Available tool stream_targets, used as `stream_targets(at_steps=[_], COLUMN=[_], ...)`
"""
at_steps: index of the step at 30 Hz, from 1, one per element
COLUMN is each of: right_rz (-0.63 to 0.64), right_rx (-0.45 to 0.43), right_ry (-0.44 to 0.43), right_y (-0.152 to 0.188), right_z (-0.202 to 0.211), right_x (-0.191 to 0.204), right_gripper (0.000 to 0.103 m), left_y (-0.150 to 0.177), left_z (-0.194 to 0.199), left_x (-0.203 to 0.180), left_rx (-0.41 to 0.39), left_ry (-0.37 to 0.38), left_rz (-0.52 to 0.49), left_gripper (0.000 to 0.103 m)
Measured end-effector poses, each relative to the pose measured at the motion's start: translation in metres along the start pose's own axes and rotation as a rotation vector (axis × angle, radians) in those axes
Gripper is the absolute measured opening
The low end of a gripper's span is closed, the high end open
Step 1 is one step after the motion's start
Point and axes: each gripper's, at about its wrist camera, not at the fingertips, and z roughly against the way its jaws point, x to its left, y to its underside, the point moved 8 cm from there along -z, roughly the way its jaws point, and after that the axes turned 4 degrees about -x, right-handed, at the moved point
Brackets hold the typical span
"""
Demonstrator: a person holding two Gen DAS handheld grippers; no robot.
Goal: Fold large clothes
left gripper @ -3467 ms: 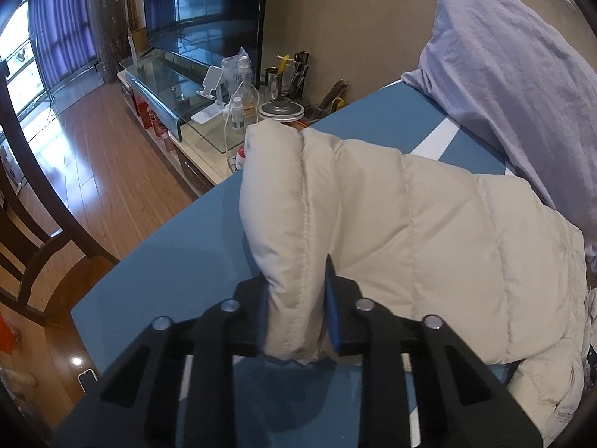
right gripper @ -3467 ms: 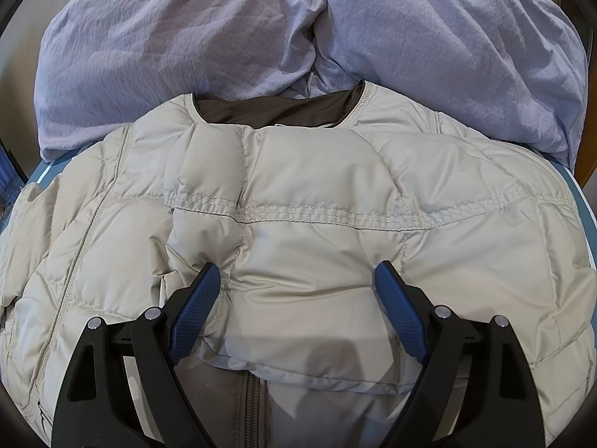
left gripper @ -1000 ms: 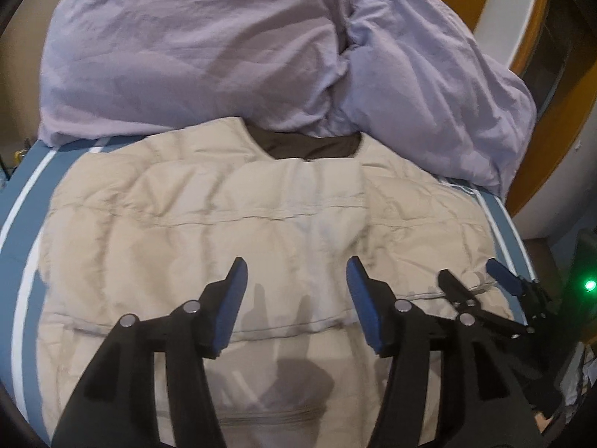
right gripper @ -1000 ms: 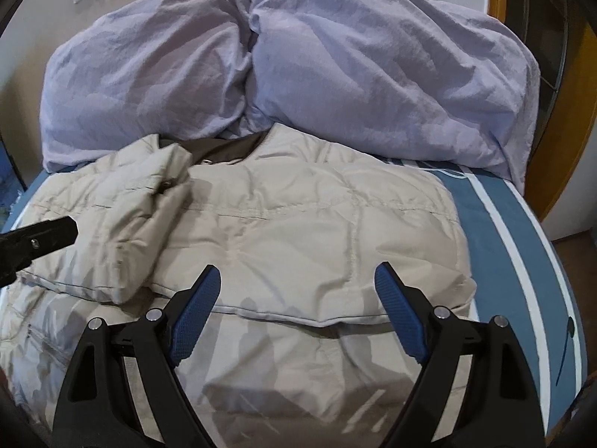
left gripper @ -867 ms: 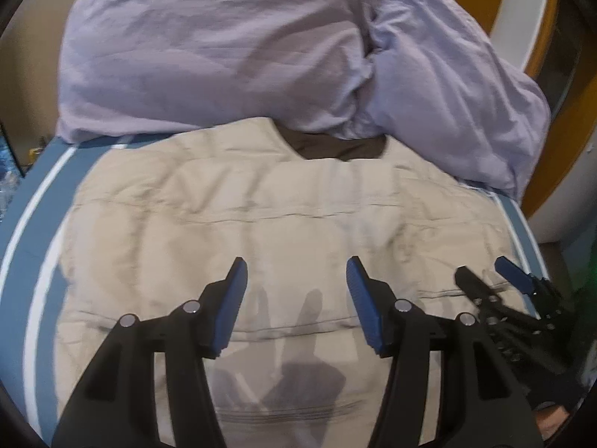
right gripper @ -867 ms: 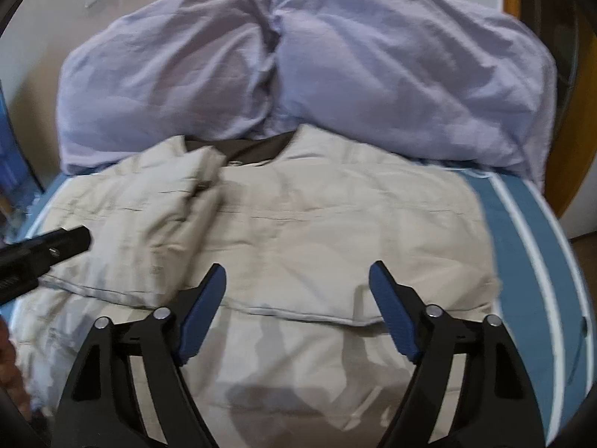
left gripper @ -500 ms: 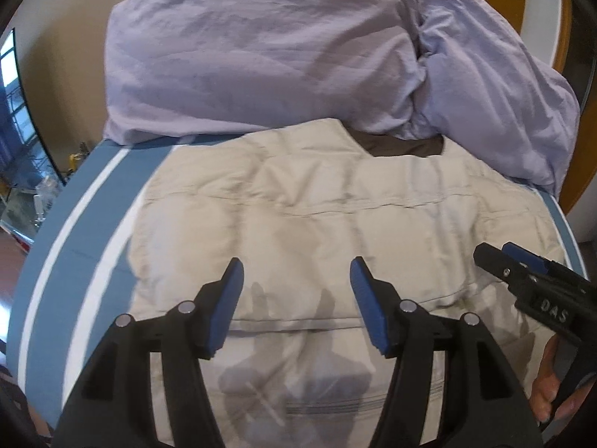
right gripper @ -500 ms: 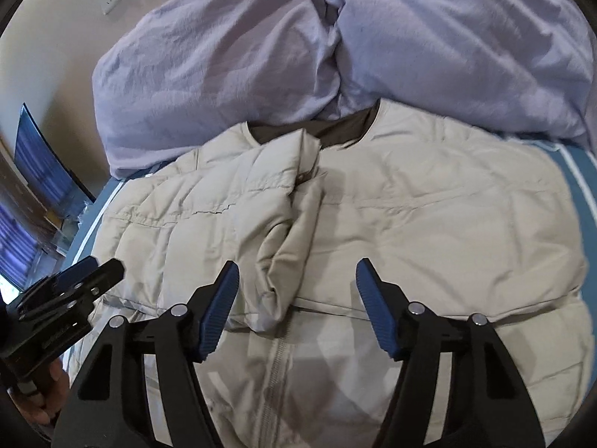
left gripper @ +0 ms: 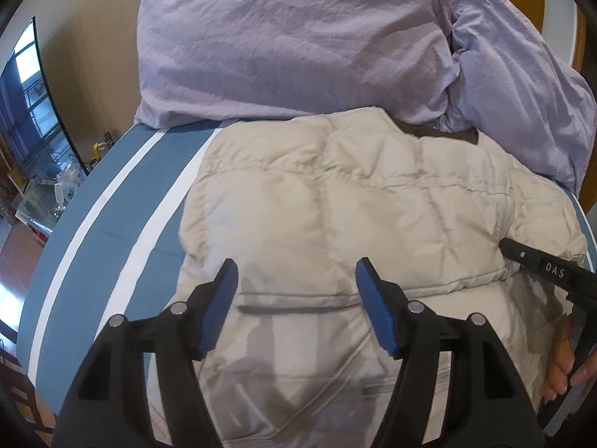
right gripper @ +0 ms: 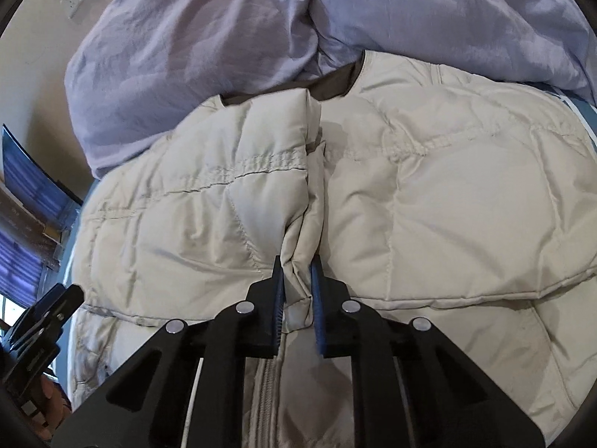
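Observation:
A cream quilted puffer jacket (left gripper: pixel 335 201) lies on the blue striped bed, its brown-lined collar (right gripper: pixel 332 84) toward the pillows and both sleeves folded in over the front. My right gripper (right gripper: pixel 296 261) is shut on the edge of the left folded sleeve (right gripper: pixel 298 254) at the jacket's middle. My left gripper (left gripper: pixel 294 272) hovers over the jacket's left half, its jaws opening with no cloth pressed between the blue pads (left gripper: pixel 369 291). The right gripper's black finger (left gripper: pixel 544 265) shows at the right edge of the left wrist view, with a hand (left gripper: pixel 559 366) below it.
Two lilac pillows (left gripper: pixel 298 44) are piled against the wall behind the jacket. The blue bedcover with white stripes (left gripper: pixel 112 216) is bare at the left. Past the bed's left edge stand a television (left gripper: pixel 26 93) and a glass stand (left gripper: pixel 44 194).
The right gripper swung left over the folded sleeve, dropped, and closed on its edge. The left gripper drifted left and lower over the jacket, its jaws widening.

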Motion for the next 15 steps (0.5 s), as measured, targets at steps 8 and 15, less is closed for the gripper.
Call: stream_targets(at_steps=[8,15], right_rz=[0.079,0.101], right_rx=[-0.018,-0.045], right_ry=[0.058,0.078], right_y=[-0.001,0.009], right_z=[0.007,0.031], right_x=[0.004,0.003], right_gripper=[0.028,0.065], left_y=[0.016,0.029], left_z=[0.009,0.022], left_x=[0.029,0.049], left_rx=[0.004,0.000], left_ry=[-0.034,-0.060], left_rz=[0.017,0.031], left_gripper=[0.076,0.078])
